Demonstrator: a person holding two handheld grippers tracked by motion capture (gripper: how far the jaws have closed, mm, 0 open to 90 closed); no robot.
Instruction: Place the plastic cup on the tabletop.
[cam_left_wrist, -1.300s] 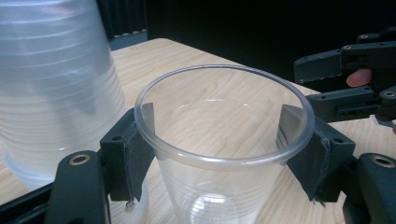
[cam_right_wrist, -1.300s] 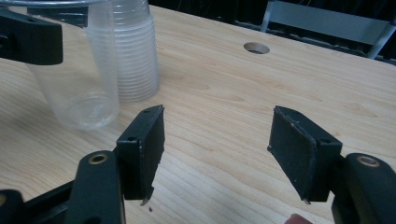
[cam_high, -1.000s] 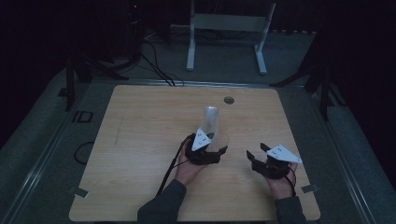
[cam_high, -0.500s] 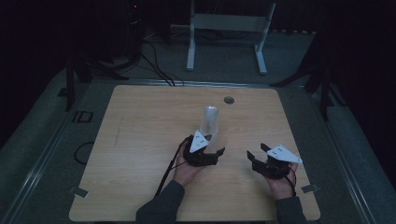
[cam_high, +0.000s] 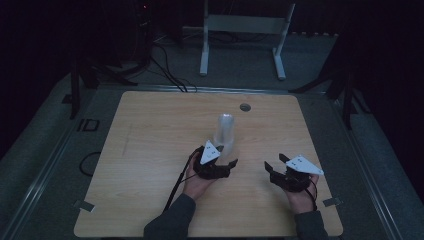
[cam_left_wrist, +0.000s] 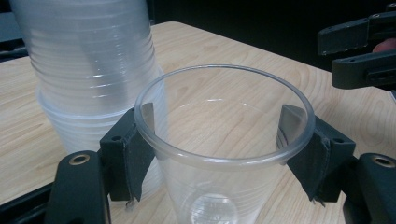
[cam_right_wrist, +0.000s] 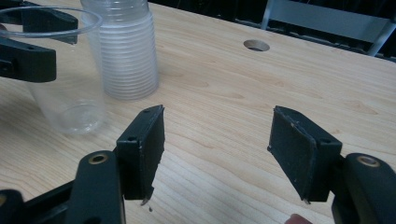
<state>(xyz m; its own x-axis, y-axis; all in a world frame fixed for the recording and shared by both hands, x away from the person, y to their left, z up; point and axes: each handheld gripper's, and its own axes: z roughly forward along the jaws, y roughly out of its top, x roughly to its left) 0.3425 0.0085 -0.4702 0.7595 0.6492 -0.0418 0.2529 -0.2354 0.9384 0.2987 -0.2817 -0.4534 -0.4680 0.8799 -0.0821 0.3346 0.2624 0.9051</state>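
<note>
- The wooden table (cam_high: 150, 150) carries the same things as a second ago. The one change is small: the left gripper (cam_high: 216, 165) and the clear single cup (cam_left_wrist: 222, 140) it holds sit a touch nearer the person than they did then, while the right gripper (cam_high: 286, 175) has kept its spot.
- The stack of clear cups (cam_high: 225, 131) stands upright near the table's middle, unmoved. In the left gripper view the stack (cam_left_wrist: 88, 70) rises just behind and to the left of the held cup, close enough that I cannot tell whether the two touch.
- Farther back, a round hole (cam_high: 245, 107) lies in the tabletop, well apart from the cups. A white frame (cam_high: 245, 30) stands on the floor beyond the far edge.
- The single cup is upright at the near side of the stack, its rim above the black pads. The left jaws stand partly closed, one pad pressed on each side of the cup wall just under the rim.
- The right gripper's jaws stand wide apart with bare wood between them. The held cup (cam_right_wrist: 65, 70) and the stack (cam_right_wrist: 126, 51) lie ahead and to their left; nothing stands between.
</note>
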